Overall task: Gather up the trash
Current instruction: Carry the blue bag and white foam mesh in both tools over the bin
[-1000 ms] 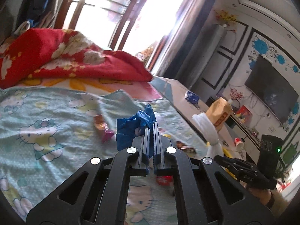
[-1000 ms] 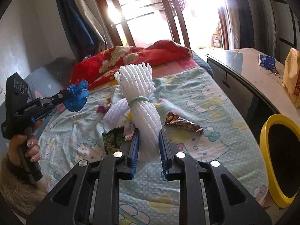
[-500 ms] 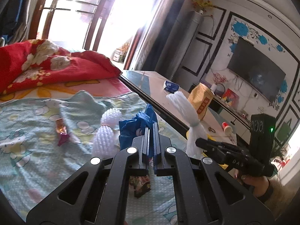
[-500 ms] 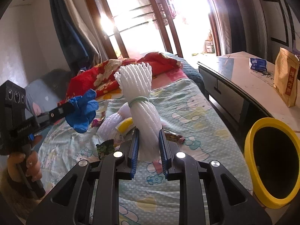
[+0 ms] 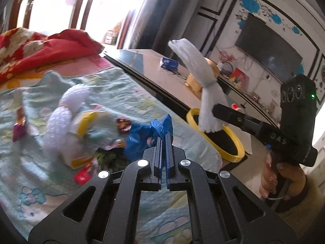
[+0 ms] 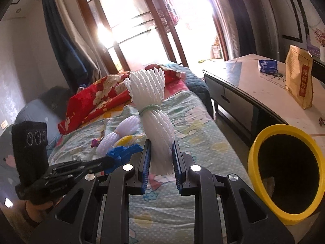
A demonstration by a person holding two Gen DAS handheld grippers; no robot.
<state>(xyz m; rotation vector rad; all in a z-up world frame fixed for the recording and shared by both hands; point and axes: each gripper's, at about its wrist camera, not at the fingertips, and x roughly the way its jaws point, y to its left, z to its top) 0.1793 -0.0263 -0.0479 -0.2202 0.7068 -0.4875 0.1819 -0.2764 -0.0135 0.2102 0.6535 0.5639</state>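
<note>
White foam netting [image 6: 151,109], a bundle cinched by a pale green band, stands upright at the centre of the right wrist view, its lower end pinched between the blue-padded fingers of the right gripper [image 6: 160,158]. In the left wrist view the same bundle sits right of centre, held out over the yellow rim of a black-lined trash bin [image 5: 233,142] that stands on the floor just beside the bed [image 5: 132,93]. In the right wrist view the bin fills the lower right of the frame, its opening facing the camera.

At the centre of the left wrist view, the left gripper [image 5: 163,140] has its fingers pressed together on a crumpled blue plastic bag [image 5: 142,136]. The bag shows again at lower left of the right wrist view, at the tip of the left gripper.

More litter lies on the cartoon-print sheet at left of the left wrist view: a second white foam net [image 5: 61,122], a yellow-edged packet [image 5: 85,126] touching it, and small snack wrappers [image 5: 121,123], all blurred. A red floral quilt [image 6: 97,99] is heaped at the far end of the bed. A low cabinet [image 6: 254,85] at right carries a tan paper bag [image 6: 298,81] and a blue packet [image 6: 267,66].
</note>
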